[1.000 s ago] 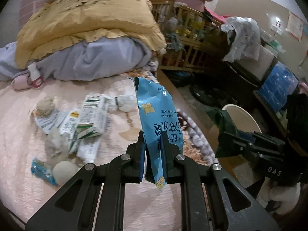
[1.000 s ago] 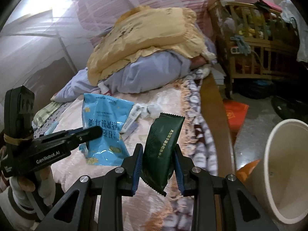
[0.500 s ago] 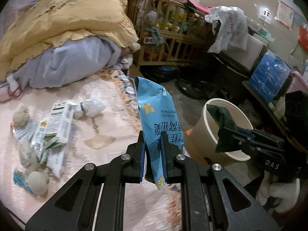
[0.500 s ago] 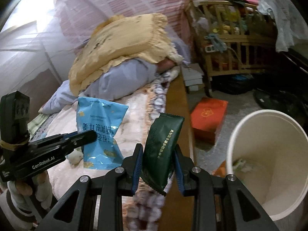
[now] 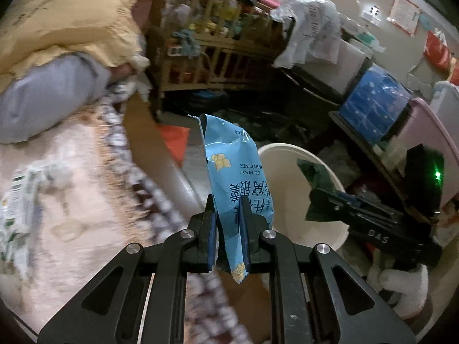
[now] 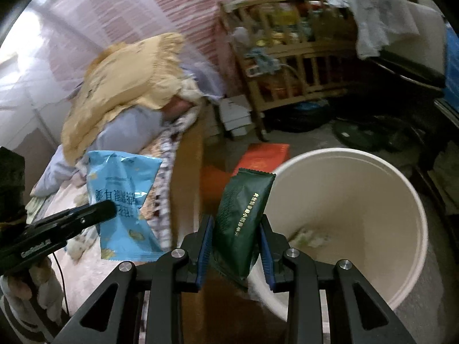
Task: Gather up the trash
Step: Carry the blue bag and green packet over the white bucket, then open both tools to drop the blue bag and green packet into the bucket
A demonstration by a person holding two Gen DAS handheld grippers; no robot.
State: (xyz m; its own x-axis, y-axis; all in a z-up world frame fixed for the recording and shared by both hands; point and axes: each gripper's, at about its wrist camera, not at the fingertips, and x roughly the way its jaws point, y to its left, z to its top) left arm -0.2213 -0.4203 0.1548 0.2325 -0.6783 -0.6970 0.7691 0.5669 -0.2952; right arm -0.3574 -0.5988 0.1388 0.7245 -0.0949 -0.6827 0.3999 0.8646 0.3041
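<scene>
Blue snack bag (image 5: 235, 177) is pinched near its lower end in the left gripper (image 5: 228, 229), fingers clamped on the crumpled foil so the bag stands up and away from the camera, torn top uppermost; holding it low presumably keeps the long end free to drop first. Dark green wrapper (image 6: 241, 223) is gripped the same way by the right gripper (image 6: 236, 246), fingers closed on its lower half, the sealed top edge tilted toward the bin. Cream waste bin (image 6: 413, 246) stands on the floor just beside the bed edge (image 6: 186, 177); a few pale scraps lie at its bottom. In the right wrist view the green wrapper overlaps the bin's near rim, so it looks about in place for release; the blue bag, seen from the left wrist view, sits in front of the bin's left rim and, by my reading, needs carrying further over the opening. More litter (image 5: 17, 197) lies on the pink bedspread (image 5: 71, 172) at far left, blurred, so collection appears unfinished. Beyond: yellow pillow (image 6: 129, 80), wooden cot (image 5: 212, 40), red box (image 6: 264, 157) on the floor.
</scene>
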